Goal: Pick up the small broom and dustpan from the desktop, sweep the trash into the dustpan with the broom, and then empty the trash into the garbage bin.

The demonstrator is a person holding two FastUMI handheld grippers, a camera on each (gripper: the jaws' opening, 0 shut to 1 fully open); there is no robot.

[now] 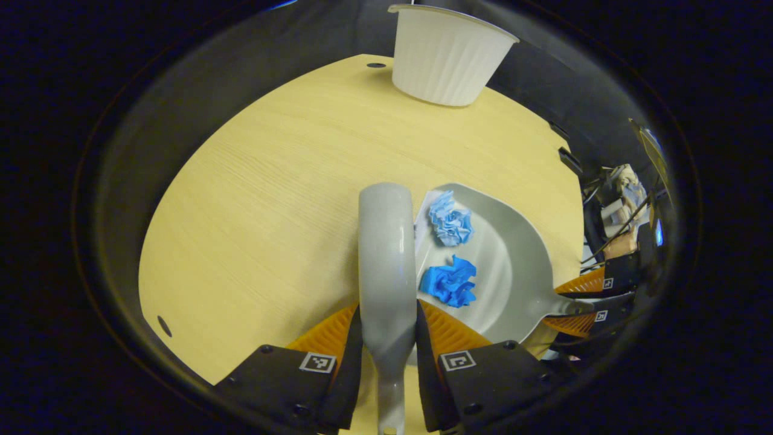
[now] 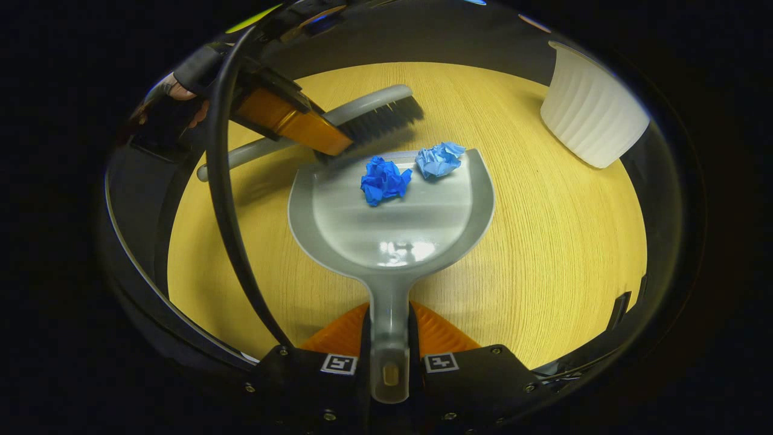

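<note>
Left gripper [image 1: 388, 338] clamped on the broom [image 1: 386, 254] handle, bristles at the dustpan [image 2: 392, 211] front lip, held low and about level. Right gripper [image 2: 389, 356] clamped on the dustpan handle, pan flat on the desktop [image 2: 543, 241]. Dark blue wad [image 2: 384, 180] sits inside the dustpan; light blue wad [image 2: 439, 159] lies just at the lip, near the edge. White ribbed bin [image 2: 592, 109] stands beyond the dustpan, off to its right. Risk, judged: tilting the pan forward on the lift would roll the lip wad off; a hard broom flick could knock it past.
</note>
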